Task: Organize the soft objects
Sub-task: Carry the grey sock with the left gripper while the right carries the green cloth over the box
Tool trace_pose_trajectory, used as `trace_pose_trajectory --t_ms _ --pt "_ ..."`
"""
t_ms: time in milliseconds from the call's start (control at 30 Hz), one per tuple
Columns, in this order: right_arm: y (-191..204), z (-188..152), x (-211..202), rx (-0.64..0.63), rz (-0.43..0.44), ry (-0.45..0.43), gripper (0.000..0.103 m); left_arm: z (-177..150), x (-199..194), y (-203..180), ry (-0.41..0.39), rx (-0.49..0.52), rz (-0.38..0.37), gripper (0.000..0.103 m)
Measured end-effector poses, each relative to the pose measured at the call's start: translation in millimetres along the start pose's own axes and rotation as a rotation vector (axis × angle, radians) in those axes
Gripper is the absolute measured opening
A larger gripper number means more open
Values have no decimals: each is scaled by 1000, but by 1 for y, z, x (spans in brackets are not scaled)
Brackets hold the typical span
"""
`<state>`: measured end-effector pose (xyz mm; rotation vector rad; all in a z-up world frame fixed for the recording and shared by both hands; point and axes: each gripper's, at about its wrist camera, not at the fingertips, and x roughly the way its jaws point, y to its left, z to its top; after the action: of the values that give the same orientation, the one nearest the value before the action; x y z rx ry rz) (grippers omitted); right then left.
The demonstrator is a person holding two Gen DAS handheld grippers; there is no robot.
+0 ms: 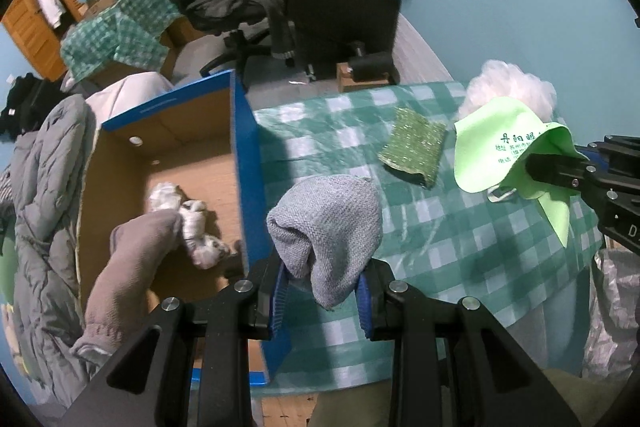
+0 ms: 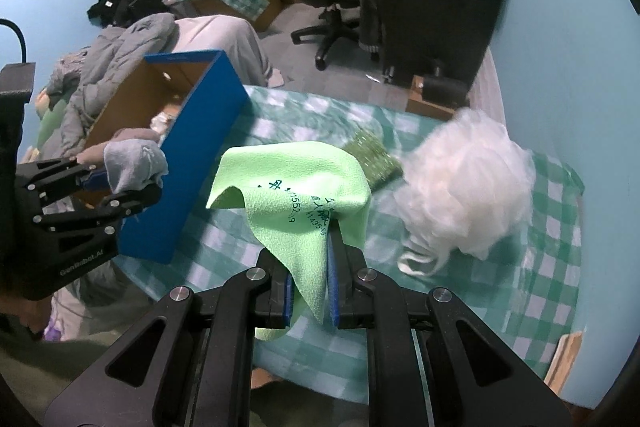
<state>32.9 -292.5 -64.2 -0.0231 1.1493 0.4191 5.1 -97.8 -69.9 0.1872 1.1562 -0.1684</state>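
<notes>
Blue-padded jaws of the left gripper [image 1: 324, 301] are seen clamped on a grey knitted cloth [image 1: 328, 223], which is bunched between them and held above the counter [image 1: 460, 247], just beside the near wall of the blue cardboard box [image 1: 248, 163]. Jaws of the right gripper [image 2: 312, 297] are pressed fully together on a light-green printed cloth [image 2: 296, 195], which is draped over the fingertips and held clear of the checked covering. Inside the box, a white crumpled soft item [image 1: 192, 227] and a greyish-brown fabric piece [image 1: 132, 267] are already deposited on its cardboard floor; these are judged to be completed placements. Two soft objects are left lying on the counter: a green glittery scouring pad [image 1: 414, 151], lying flat near the middle, and a white mesh bath pouf [image 2: 472, 187] with its cord loop, set toward the far right corner. The task is therefore judged to be roughly halfway done: two items are boxed, two are in transit in the grippers, and two are still to be collected. Neither held cloth is yet over the box opening; the grey one is the nearer to it. Release into the box is judged to be the step in hand for both grippers.
</notes>
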Motion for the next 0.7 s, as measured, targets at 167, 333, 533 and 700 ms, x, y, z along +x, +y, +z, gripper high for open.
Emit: trace_pose_trajectory --t_ms 167,333,533,700 --pt "17 12 4 -24 22 -8 12 1 -4 20 -2 -49 13 29" --pt "37 26 12 -58 50 -12 12 -1 -7 42 -7 -99 32 29" --pt "61 43 24 -96 81 -13 12 -4 -5 69 -1 -157 56 29" --pt "79 53 31 -127 103 -11 12 -7 -6 90 -2 -203 75 29"
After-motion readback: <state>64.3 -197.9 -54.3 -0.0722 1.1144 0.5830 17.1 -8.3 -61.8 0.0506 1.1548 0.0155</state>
